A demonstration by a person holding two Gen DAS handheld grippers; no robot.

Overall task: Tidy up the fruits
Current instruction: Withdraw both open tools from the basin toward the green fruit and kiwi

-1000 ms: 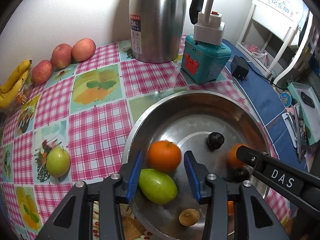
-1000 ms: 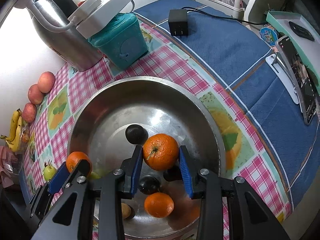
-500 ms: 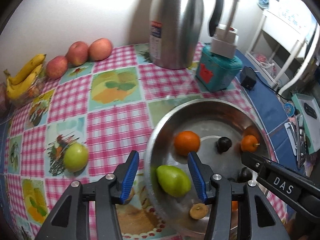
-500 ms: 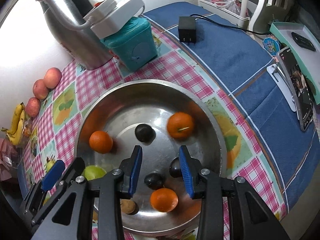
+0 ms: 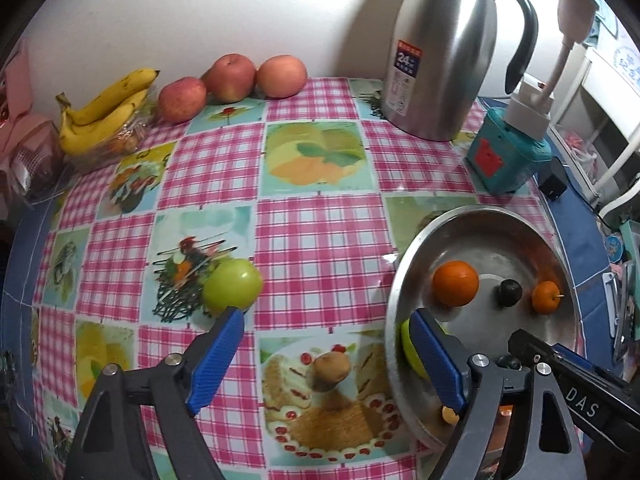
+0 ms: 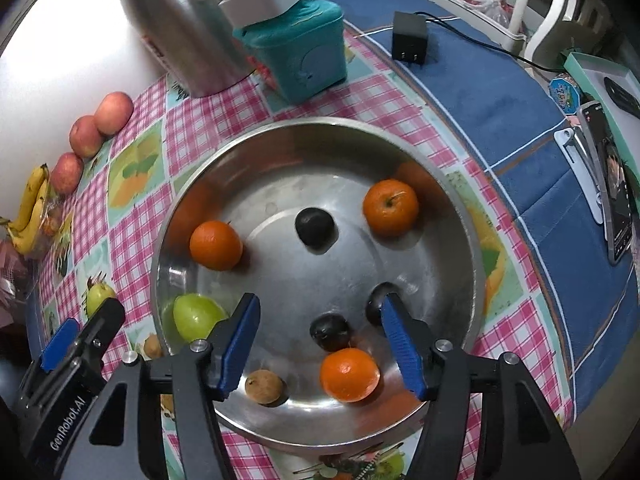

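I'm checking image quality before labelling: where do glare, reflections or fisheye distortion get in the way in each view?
Left wrist view: a blown-out white patch on the wall; the checked tablecloth bows, corners vignetted black. Right wrist view: the steel bowl mirrors orange smears beside each orange, and the wall at upper left is overexposed.

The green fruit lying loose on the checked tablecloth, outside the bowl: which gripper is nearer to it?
Left. The left gripper has one fingertip beside the green fruit; its jaws have just been opening, empty. The right gripper hangs over the steel bowl.
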